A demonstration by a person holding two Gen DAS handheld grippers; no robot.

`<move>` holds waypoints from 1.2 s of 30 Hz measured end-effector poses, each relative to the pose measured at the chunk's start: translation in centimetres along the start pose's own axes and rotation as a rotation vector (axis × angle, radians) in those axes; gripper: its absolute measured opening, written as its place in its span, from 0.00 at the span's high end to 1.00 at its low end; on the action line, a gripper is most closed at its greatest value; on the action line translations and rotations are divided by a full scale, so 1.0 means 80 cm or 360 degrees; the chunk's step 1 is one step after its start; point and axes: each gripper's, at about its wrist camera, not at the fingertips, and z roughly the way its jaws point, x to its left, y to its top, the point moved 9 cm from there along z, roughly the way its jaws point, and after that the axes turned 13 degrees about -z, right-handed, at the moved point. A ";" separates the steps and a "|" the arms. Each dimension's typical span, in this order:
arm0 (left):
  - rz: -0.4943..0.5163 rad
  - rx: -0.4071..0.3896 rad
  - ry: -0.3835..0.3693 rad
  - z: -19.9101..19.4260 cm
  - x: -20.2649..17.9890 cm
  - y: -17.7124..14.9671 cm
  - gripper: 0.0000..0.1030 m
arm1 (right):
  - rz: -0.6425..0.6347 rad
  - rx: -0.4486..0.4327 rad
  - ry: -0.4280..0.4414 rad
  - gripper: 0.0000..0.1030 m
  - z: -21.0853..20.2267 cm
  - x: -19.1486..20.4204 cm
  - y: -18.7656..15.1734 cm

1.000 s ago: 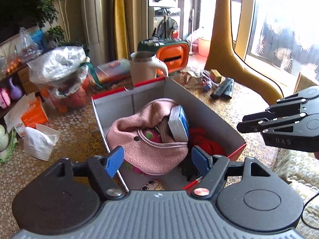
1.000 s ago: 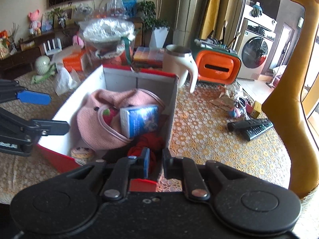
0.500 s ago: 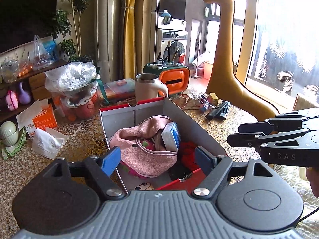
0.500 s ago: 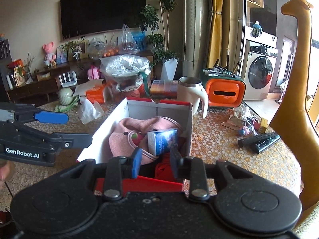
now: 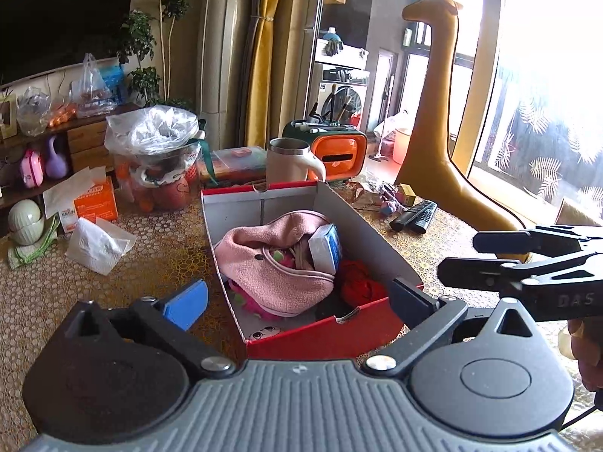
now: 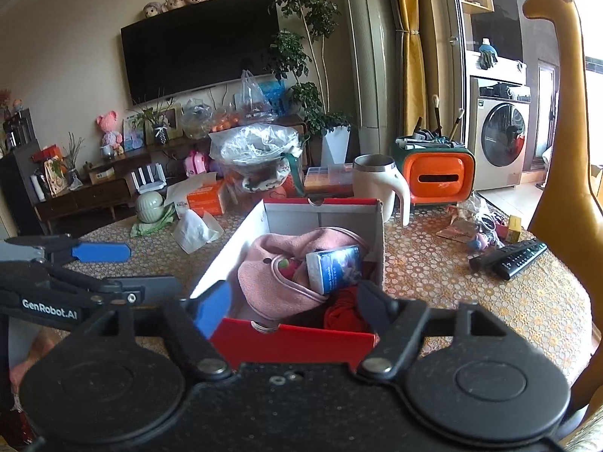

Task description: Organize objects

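A red cardboard box (image 5: 328, 333) (image 6: 294, 339) stands on the table, holding a pink fleece hat (image 5: 271, 260) (image 6: 271, 282), a blue-and-white packet (image 5: 326, 248) (image 6: 333, 267), red cloth (image 5: 358, 282) and a small doll face (image 5: 264, 333). My left gripper (image 5: 299, 295) is open and empty, back from the box's near end; it also shows in the right wrist view (image 6: 124, 267). My right gripper (image 6: 296, 301) is open and empty, just behind the box's near wall; it shows at the right of the left wrist view (image 5: 467, 256).
Behind the box stand a cream mug (image 5: 290, 165) (image 6: 380, 188), an orange-green holder (image 5: 339, 150) (image 6: 437, 173), a bagged fruit basket (image 5: 158, 165) and an orange tissue box (image 5: 94, 199). A crumpled tissue (image 5: 100, 243) lies left. Remotes (image 5: 414, 214) (image 6: 512, 256) lie right, by a giraffe figure (image 5: 441, 113).
Both grippers have pulled back and risen from the box. My right gripper has opened from nearly shut to wide open. The left stays open.
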 end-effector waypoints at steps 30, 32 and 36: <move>-0.0146 0.0064 0.0108 0.011 0.025 -0.027 0.00 | 0.0008 0.0060 0.0004 0.01 -0.006 0.010 -0.030; -0.0132 0.0068 0.0116 0.011 0.024 -0.027 0.00 | 0.0008 0.0062 -0.0001 0.01 -0.006 0.010 -0.031; -0.0119 0.0068 0.0118 0.011 0.023 -0.029 0.00 | 0.0017 0.0075 -0.0001 0.01 -0.005 0.009 -0.035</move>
